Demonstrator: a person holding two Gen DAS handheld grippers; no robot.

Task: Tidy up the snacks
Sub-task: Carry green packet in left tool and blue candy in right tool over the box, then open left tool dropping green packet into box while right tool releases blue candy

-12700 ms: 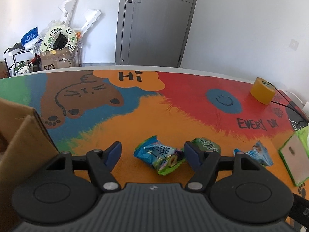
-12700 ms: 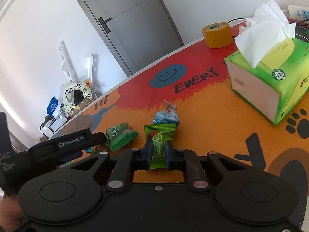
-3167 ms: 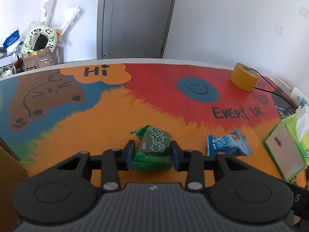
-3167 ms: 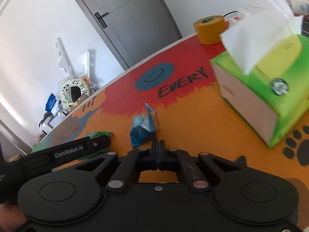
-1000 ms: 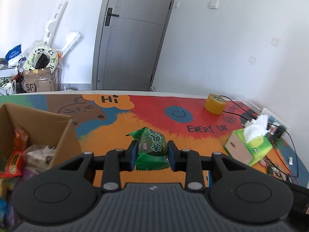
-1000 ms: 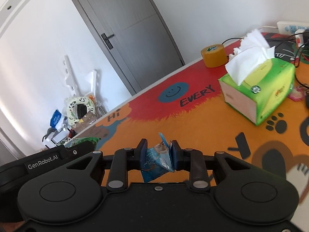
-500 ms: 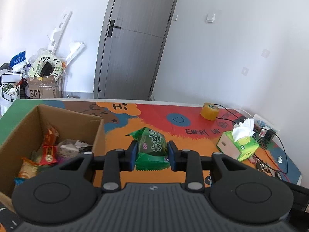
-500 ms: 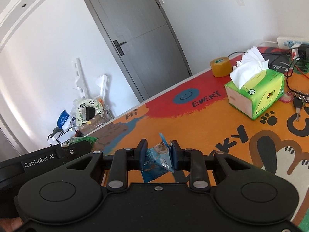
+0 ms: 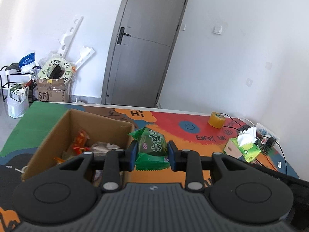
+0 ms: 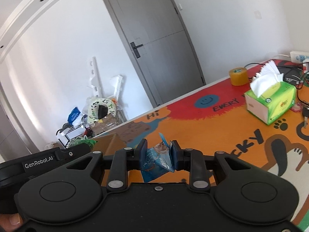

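My left gripper [image 9: 152, 152] is shut on a green snack packet [image 9: 152, 145] and holds it in the air just right of an open cardboard box [image 9: 58, 129]. The box holds several snack packets [image 9: 81, 143]. My right gripper [image 10: 158, 154] is shut on a blue snack packet [image 10: 156, 160], held high above the colourful table mat [image 10: 202, 129]. In the right wrist view the left gripper [image 10: 58, 156] shows at the left with the green packet [image 10: 85, 142] at its tip, in front of the box corner [image 10: 108, 141].
A green tissue box [image 9: 244, 148] [image 10: 270, 104] and a yellow tape roll [image 9: 216, 119] [image 10: 238, 76] sit on the right side of the table. Cables, a power strip [image 9: 267, 132] and keys [image 10: 305, 114] lie at the far right. Floor clutter stands beyond the table by the door.
Both grippers have risen further and moved left with their packets. The cardboard box now lies closer under the left gripper, with more of its inside showing.
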